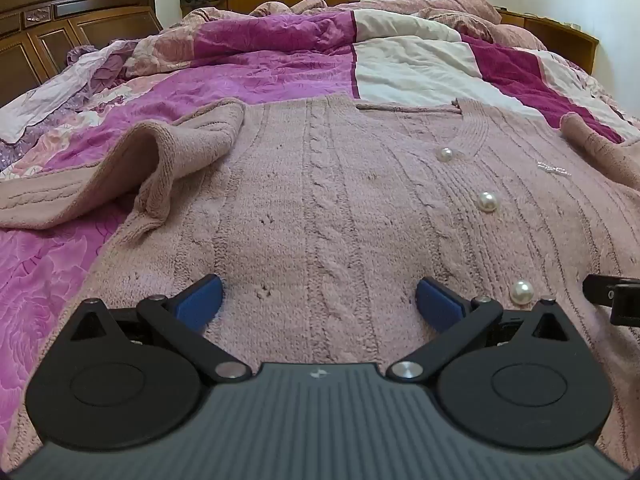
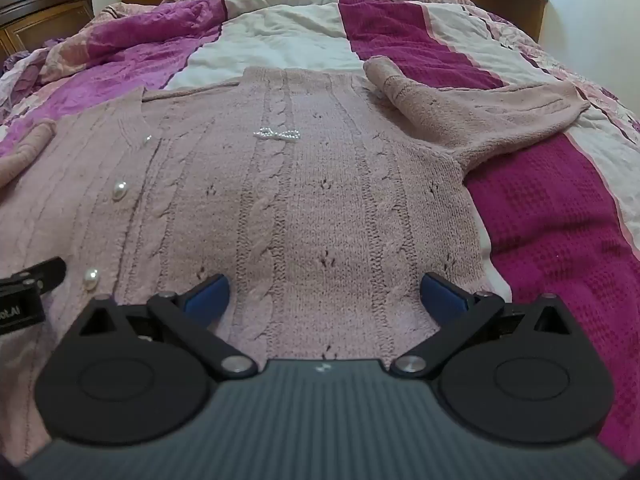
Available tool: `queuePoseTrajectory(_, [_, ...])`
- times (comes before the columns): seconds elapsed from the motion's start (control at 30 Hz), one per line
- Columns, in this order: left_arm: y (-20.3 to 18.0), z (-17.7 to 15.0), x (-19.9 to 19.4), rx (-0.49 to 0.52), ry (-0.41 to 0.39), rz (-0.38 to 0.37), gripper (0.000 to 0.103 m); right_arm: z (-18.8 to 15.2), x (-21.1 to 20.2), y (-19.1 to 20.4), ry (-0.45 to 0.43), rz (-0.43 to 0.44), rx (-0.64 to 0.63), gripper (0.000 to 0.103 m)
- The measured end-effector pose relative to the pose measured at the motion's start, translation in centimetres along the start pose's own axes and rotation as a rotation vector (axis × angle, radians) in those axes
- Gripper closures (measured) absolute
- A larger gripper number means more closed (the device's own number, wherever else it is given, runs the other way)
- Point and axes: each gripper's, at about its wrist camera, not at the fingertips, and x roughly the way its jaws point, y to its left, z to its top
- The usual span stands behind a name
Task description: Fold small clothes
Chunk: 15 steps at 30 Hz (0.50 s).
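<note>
Both wrist views close above cardigan (image 1: 320,200), angled down toward headboard (image 1: 60,20); share pearl buttons (image 2: 119,190).

The left gripper (image 1: 318,300) is held tilted downward, jaws spread wide, nothing gripped. The right gripper (image 2: 325,298) is likewise angled down, jaws fully apart.

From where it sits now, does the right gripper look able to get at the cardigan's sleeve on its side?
Probably yes. The right gripper is open over the cardigan, and the sleeve lies bent on the bedspread up and to its right, with nothing lying on it or between.
</note>
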Motion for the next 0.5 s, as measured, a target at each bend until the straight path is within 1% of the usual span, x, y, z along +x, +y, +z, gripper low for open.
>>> queuePoseTrajectory(0.5, [0.07, 0.00, 0.02, 0.005, 0.001, 0.004, 0.000, -0.10, -0.06, 0.05, -0.004, -0.003, -0.003, 0.000])
